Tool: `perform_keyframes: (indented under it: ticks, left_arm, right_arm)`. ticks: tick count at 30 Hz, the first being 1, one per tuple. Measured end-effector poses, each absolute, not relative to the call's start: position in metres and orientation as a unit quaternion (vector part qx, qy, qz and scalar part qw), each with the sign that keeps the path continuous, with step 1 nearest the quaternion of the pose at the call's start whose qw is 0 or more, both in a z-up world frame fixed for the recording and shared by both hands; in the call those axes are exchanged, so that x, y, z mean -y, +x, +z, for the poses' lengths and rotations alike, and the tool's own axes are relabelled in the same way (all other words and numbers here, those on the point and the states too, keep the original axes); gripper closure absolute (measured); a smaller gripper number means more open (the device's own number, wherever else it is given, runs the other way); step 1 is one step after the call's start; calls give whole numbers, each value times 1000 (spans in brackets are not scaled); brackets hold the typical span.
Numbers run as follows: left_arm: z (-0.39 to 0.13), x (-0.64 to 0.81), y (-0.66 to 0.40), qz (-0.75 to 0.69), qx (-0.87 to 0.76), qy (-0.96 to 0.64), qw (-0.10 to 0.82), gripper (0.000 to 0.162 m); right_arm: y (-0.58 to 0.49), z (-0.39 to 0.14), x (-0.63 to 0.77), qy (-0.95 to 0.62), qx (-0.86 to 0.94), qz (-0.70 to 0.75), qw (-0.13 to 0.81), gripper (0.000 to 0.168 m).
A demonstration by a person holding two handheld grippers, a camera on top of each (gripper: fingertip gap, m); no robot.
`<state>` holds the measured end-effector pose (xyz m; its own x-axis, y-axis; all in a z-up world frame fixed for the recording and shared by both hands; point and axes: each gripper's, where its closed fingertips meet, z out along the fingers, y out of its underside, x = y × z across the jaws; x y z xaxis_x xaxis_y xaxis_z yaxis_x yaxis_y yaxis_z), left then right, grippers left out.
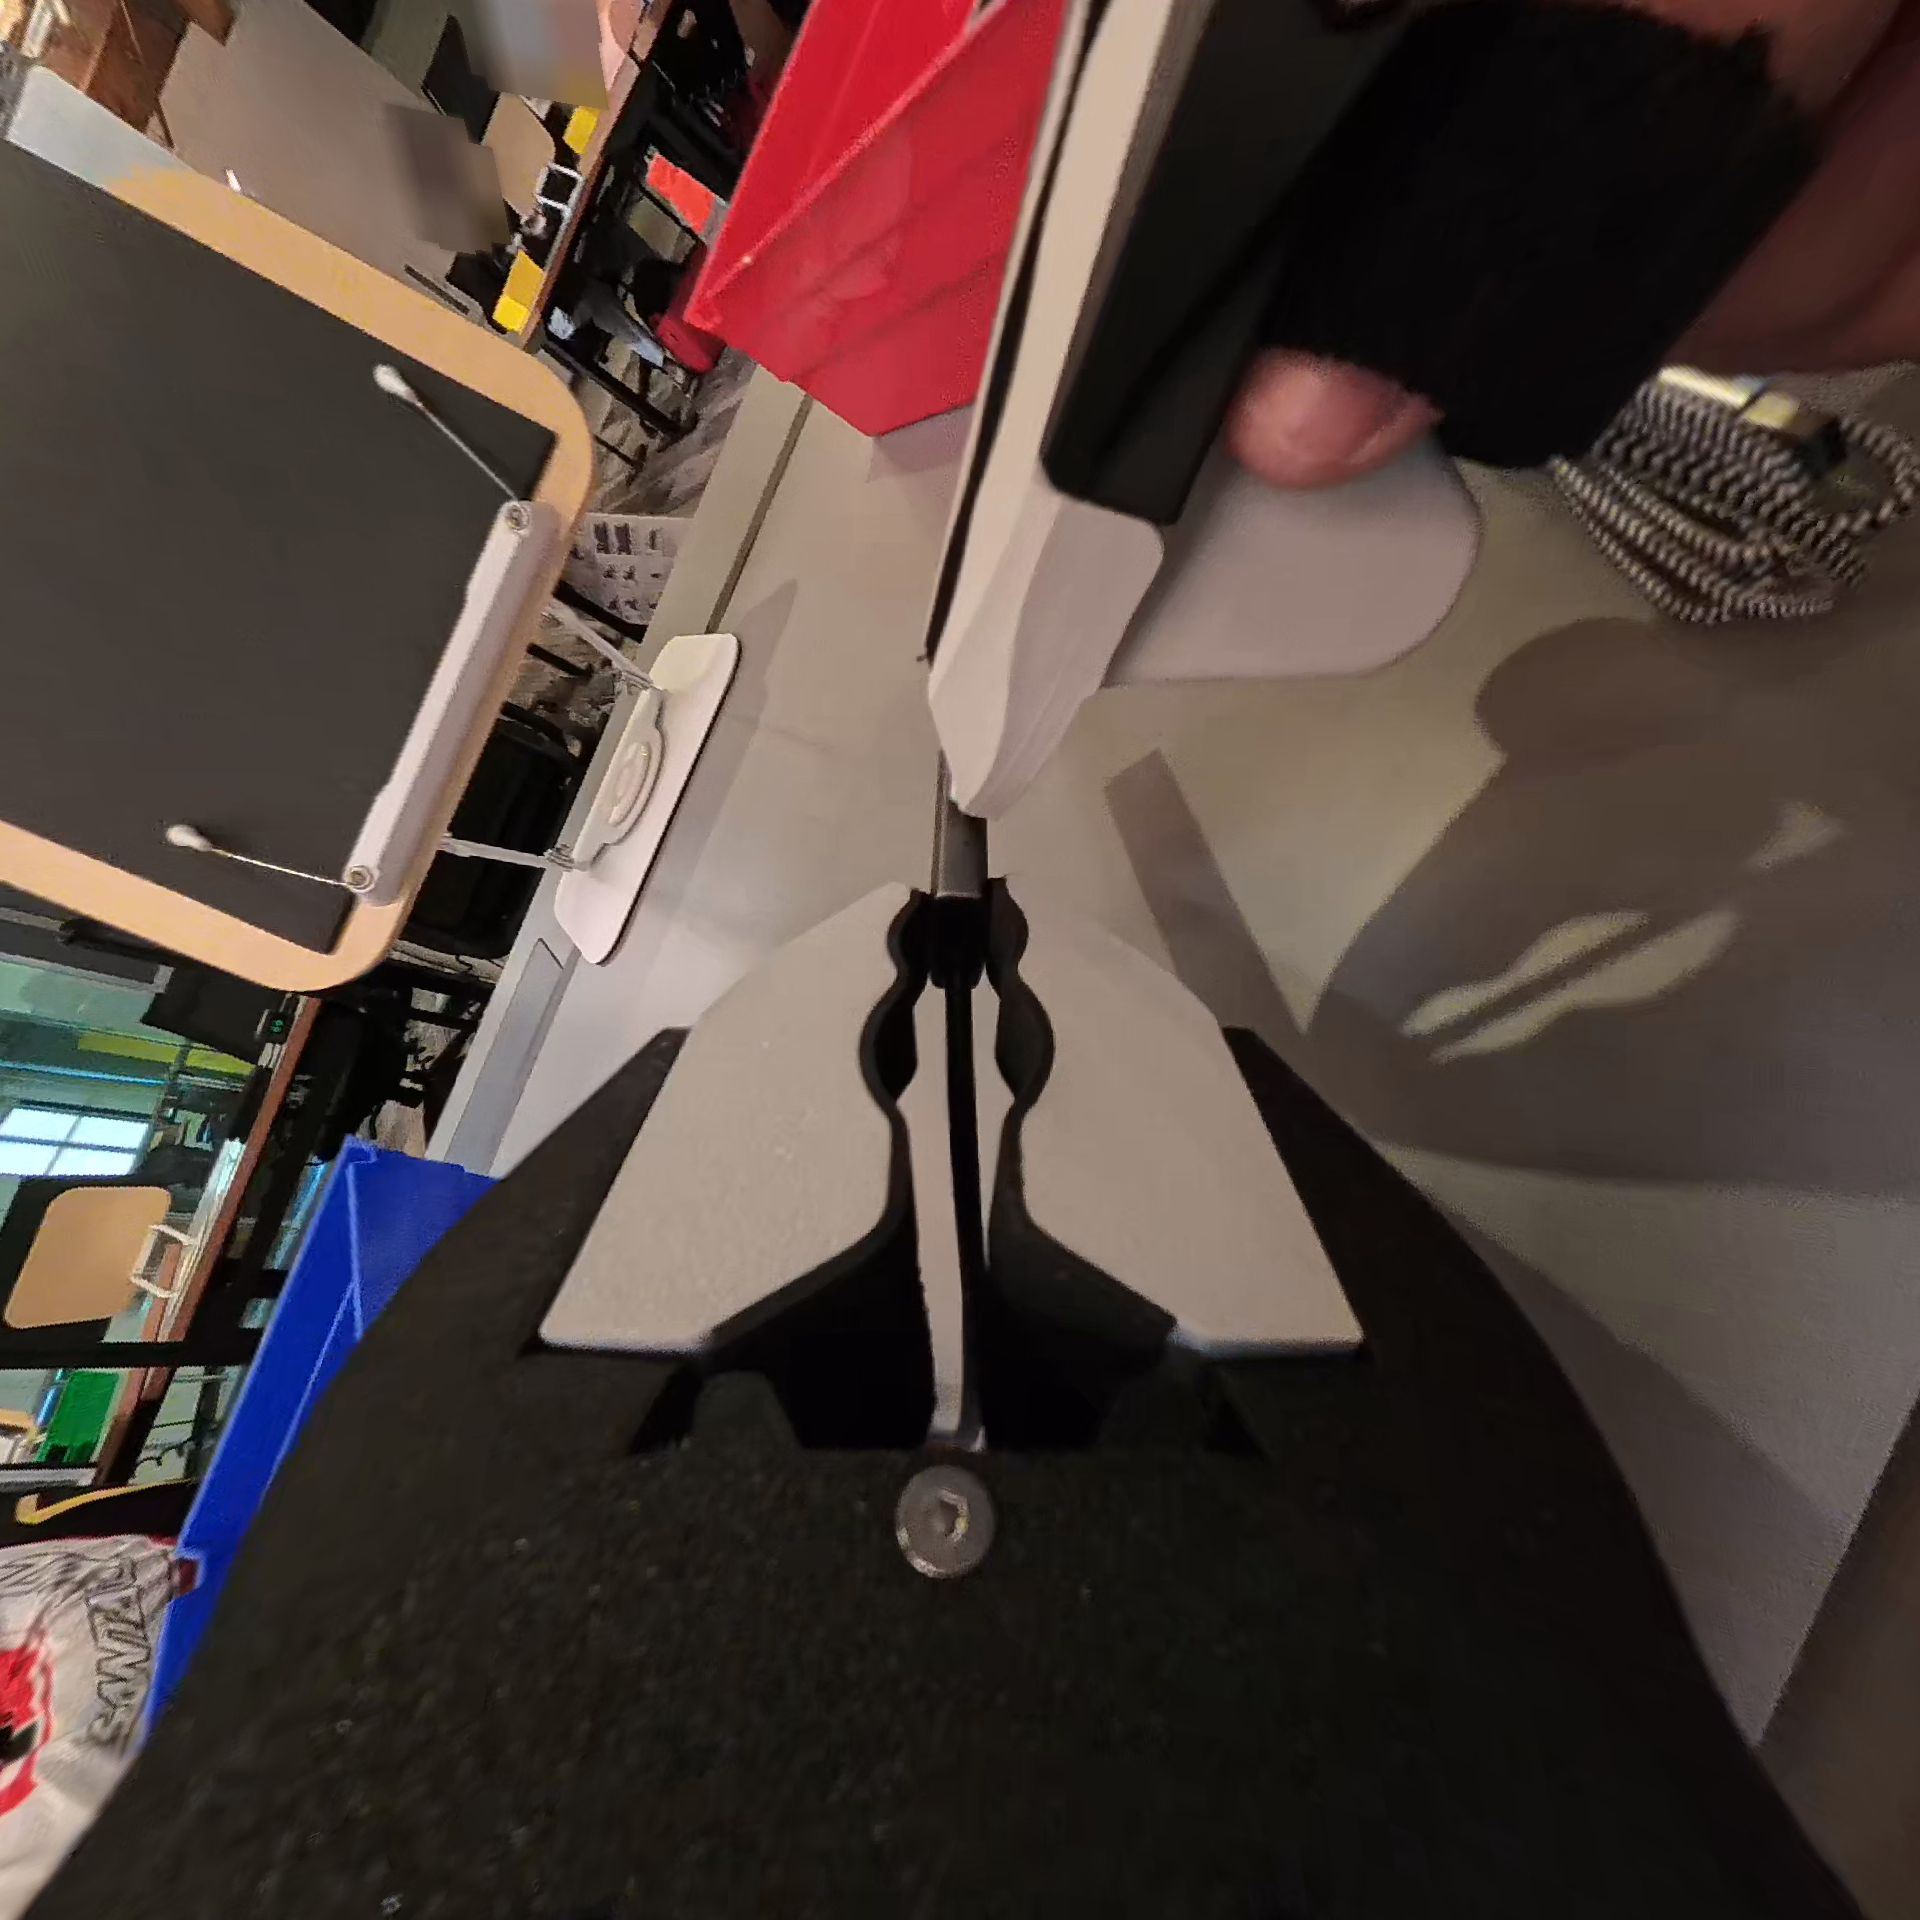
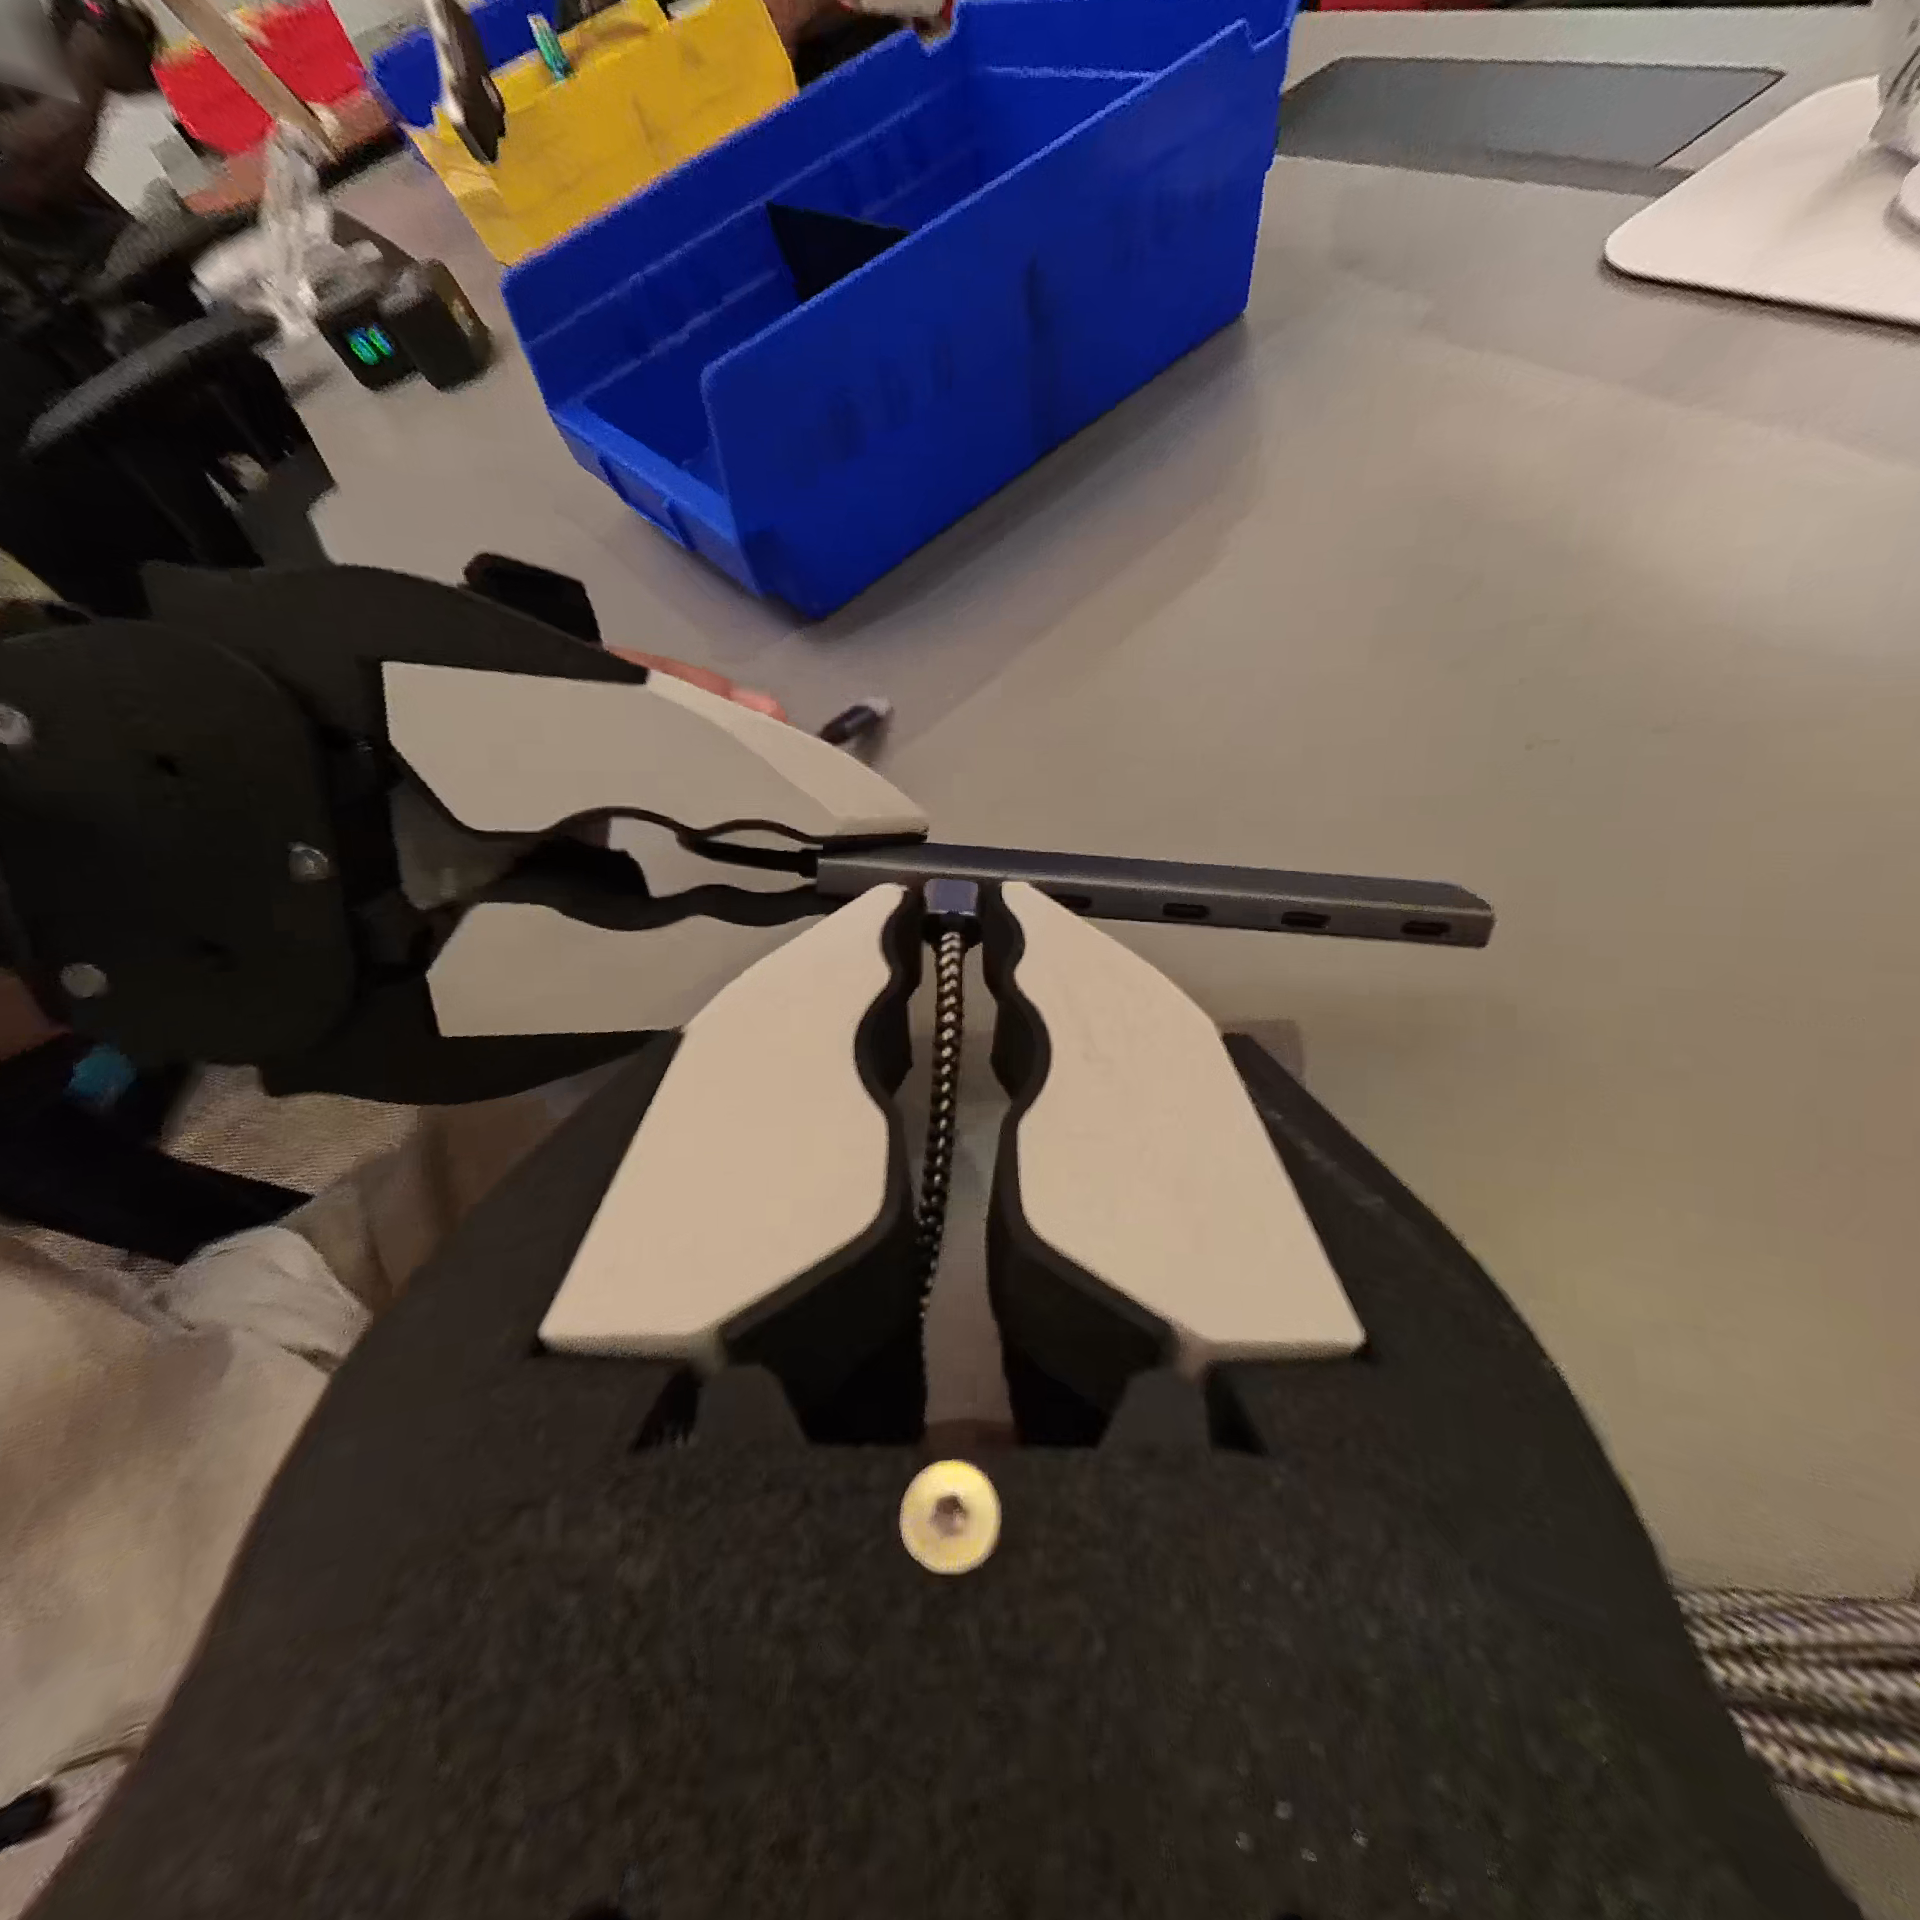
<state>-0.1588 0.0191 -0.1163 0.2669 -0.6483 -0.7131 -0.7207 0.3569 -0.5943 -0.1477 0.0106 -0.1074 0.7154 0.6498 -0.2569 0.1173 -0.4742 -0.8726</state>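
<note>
A slim grey hub (image 2: 1143,899) with a row of ports is held level above the grey table (image 2: 1455,623). My left gripper (image 2: 868,868) comes in from the left and is shut on the hub's left end, with the hub's thin black cord (image 2: 748,847) running back between its fingers. My right gripper (image 2: 948,914) is shut on the metal plug (image 2: 948,896) of a black-and-white braided cable (image 2: 943,1091), with the plug pressed against the hub's near side. In the left wrist view my left gripper (image 1: 954,909) grips the hub (image 1: 956,842) edge-on, and my right gripper (image 1: 982,774) meets it from above.
A blue bin (image 2: 914,312) stands behind the hub, with yellow (image 2: 623,114) and red (image 2: 239,94) bins farther back. A white stand base (image 2: 1787,239) is at the far right. The cable's coil (image 2: 1808,1704) lies at the near right. A small dark piece (image 2: 857,720) lies on the table. Both grippers' tips are close together, under 4 cm apart.
</note>
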Motion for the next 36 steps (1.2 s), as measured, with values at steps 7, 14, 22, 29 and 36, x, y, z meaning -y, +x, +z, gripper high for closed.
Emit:
perform_keyframes:
  ticks: [7, 14, 22, 29, 36]
  left_arm:
    - [-113, -18, -154, 23, -602, -563, 565, 150]
    - [-109, -15, -153, 9, -602, -558, 571, 150]
    - [-119, -18, -156, 45, -608, -556, 566, 152]
    - [-125, -28, -158, 65, -594, -584, 549, 152]
    - [-129, -27, -155, 60, -612, -570, 546, 152]
  right_arm:
    - [-141, -103, -7, -799, 228, 338, 442, 157]
    - [-139, -98, -1, -796, 267, 317, 441, 157]
    - [-145, -109, -9, -808, 309, 200, 460, 157]
    - [-146, -105, -9, -804, 333, 141, 472, 157]
    - [-134, -115, -13, -820, 292, 216, 442, 157]
